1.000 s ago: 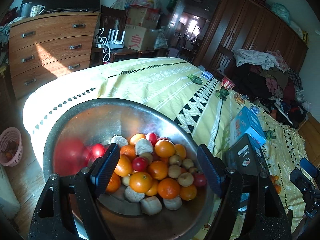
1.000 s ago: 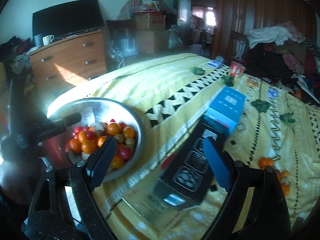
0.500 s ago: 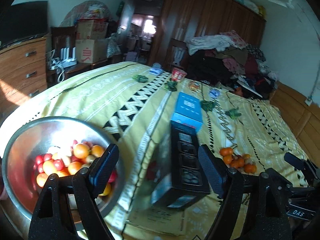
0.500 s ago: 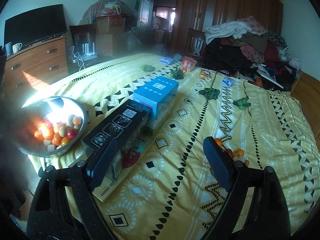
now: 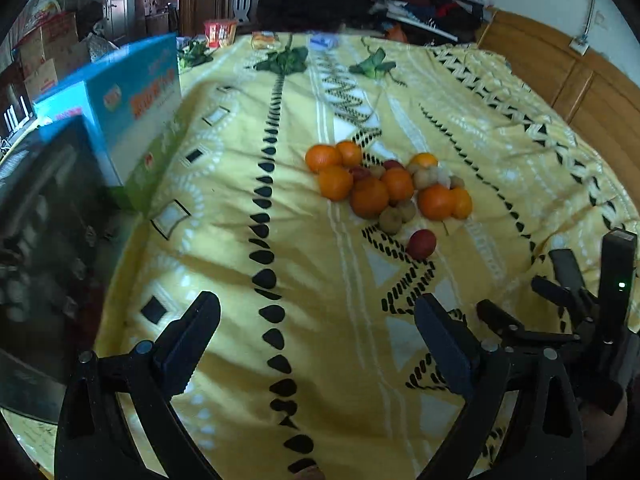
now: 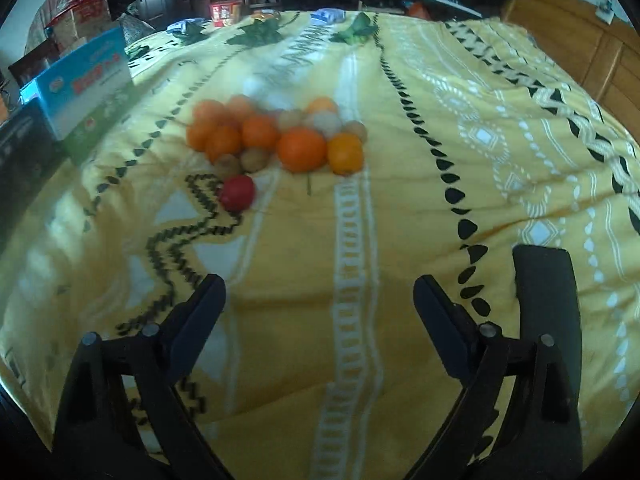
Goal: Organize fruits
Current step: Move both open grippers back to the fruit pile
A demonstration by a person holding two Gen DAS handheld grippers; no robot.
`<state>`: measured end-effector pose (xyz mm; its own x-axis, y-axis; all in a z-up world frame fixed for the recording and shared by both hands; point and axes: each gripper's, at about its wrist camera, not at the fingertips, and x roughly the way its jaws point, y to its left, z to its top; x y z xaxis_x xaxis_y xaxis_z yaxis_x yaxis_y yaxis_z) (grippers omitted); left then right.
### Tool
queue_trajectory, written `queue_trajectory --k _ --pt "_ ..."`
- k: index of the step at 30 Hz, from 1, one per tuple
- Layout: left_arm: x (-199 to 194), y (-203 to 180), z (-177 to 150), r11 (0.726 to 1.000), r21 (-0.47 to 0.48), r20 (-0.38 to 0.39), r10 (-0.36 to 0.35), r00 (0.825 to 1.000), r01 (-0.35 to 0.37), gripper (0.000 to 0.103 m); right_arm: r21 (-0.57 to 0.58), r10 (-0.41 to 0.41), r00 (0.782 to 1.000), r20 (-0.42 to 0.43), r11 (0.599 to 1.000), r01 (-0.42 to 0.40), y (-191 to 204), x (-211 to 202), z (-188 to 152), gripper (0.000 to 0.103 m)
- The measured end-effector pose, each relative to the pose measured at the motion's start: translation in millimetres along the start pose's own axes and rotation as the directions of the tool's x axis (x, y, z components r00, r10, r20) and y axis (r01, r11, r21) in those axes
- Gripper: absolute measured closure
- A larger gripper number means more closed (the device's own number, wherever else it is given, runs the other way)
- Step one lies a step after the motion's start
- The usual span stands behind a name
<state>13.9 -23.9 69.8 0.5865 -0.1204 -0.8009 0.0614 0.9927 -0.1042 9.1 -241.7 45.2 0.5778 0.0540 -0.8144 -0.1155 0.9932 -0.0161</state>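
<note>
Both tongs, left and right, have swung from the bowl to the bed, jaws just widened and empty, facing a fruit pile of small, round, roll-prone pieces best pinched singly across the middle.

Both views have swung from the steel bowl to the heap of oranges and small fruits on the yellow patterned bedspread; both hand-held grippers' jaws have just been opening, with nothing between them.
</note>
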Motion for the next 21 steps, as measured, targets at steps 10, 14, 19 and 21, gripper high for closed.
queue_trajectory --k 10,14,19,21 --pt "65 -6 -23 0.988 -0.025 -0.081 0.147 0.986 -0.149 0.000 0.044 0.063 0.998 -0.008 0.997 -0.063 -14 22 -17 0.000" --pt "65 -3 -24 0.991 -0.036 -0.070 0.129 0.989 -0.132 0.000 0.046 0.071 0.997 -0.003 0.996 -0.071 -15 27 -15 0.000" --pt "66 -4 -24 0.989 -0.028 -0.045 0.141 0.989 -0.142 0.000 0.050 0.078 0.997 0.001 0.996 -0.078 -16 28 -15 0.000" --pt "66 -3 -24 0.990 -0.030 -0.039 0.138 0.990 -0.139 0.000 0.049 0.077 0.997 0.002 0.996 -0.077 -15 29 -14 0.000"
